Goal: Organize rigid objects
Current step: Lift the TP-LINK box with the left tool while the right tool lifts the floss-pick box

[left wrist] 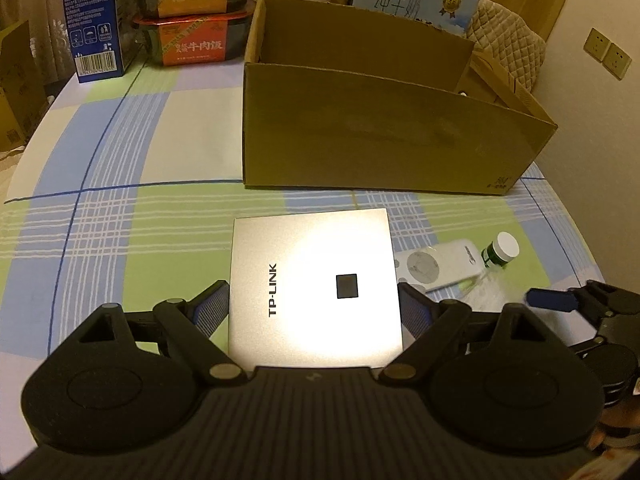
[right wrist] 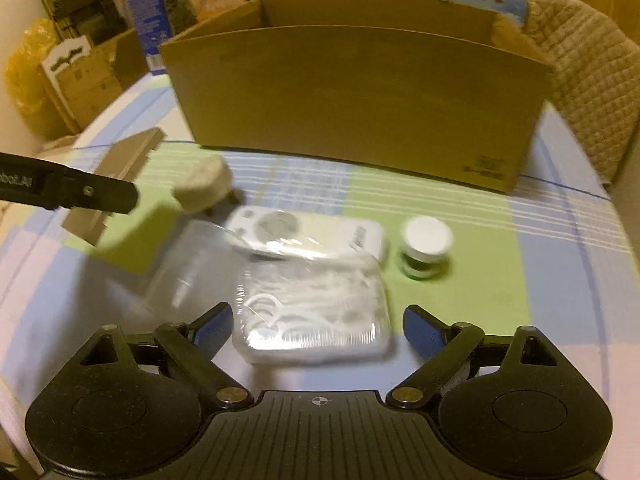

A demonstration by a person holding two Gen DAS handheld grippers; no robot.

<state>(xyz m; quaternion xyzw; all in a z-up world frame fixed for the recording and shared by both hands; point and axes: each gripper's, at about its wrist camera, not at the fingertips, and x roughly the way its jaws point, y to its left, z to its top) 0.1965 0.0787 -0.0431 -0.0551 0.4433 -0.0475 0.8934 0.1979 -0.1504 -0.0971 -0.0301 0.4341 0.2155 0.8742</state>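
Left gripper [left wrist: 314, 308] clamps the silver TP-LINK box [left wrist: 312, 288], lifted. Right gripper [right wrist: 318, 326] spread wide around clear plastic case [right wrist: 314, 312]; cardboard box [right wrist: 360, 100] at 12 o'clock.

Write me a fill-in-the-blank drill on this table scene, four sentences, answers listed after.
1. The left gripper has its fingers on both sides of a silver box printed with the brand ____.
2. The cardboard box behind the items is open at the ____.
3. The small bottle has a ____ cap.
4. The right gripper has its jaws ____ around a clear plastic case.

Answers: TP-LINK; top; white; open
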